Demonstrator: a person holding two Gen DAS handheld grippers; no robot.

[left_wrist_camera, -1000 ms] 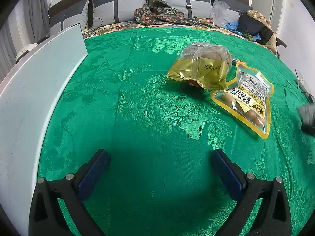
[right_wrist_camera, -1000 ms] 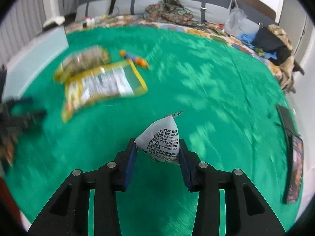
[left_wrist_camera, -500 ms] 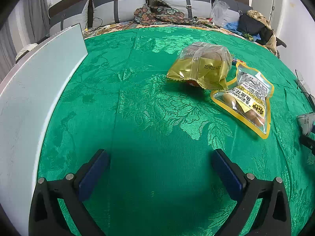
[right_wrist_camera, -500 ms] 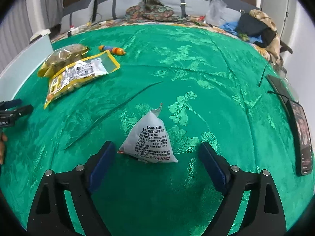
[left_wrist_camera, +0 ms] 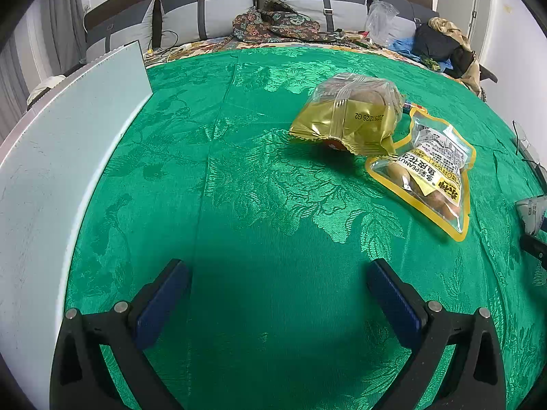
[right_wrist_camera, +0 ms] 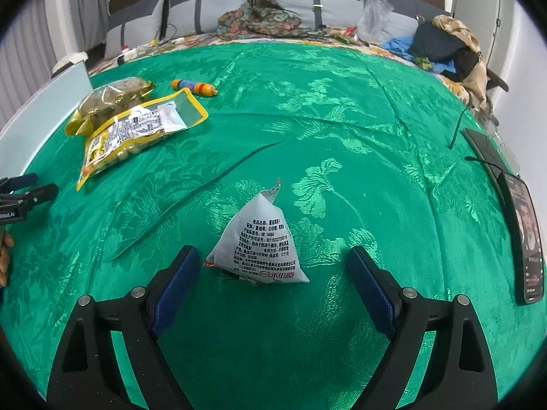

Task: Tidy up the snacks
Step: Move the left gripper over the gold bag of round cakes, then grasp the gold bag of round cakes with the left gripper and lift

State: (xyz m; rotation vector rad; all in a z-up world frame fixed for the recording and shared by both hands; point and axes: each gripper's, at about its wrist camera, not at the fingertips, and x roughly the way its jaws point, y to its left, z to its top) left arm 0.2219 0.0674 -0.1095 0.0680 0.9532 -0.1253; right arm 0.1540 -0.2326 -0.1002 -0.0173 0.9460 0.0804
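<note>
A white pyramid-shaped snack pouch [right_wrist_camera: 261, 242] stands on the green cloth [right_wrist_camera: 342, 119] between the wide-open fingers of my right gripper [right_wrist_camera: 273, 273], untouched. It also shows at the right edge of the left wrist view [left_wrist_camera: 531, 213]. A gold bag [left_wrist_camera: 348, 112] and a yellow-edged peanut bag [left_wrist_camera: 430, 174] lie side by side ahead and right of my open, empty left gripper [left_wrist_camera: 278, 294]. In the right wrist view they lie at far left, gold bag [right_wrist_camera: 109, 99] and peanut bag [right_wrist_camera: 133, 130], with a small orange sausage stick [right_wrist_camera: 194, 87] behind them.
A white board [left_wrist_camera: 51, 157] stands along the cloth's left side. A phone [right_wrist_camera: 528, 232] and a dark device with cables [right_wrist_camera: 485, 150] lie at the right edge. Pillows, clothes and bags [right_wrist_camera: 266, 17] line the far side.
My right gripper has opened and let go of the white pouch, which now stands on the cloth; it had been held a second ago. The left gripper has not moved.
</note>
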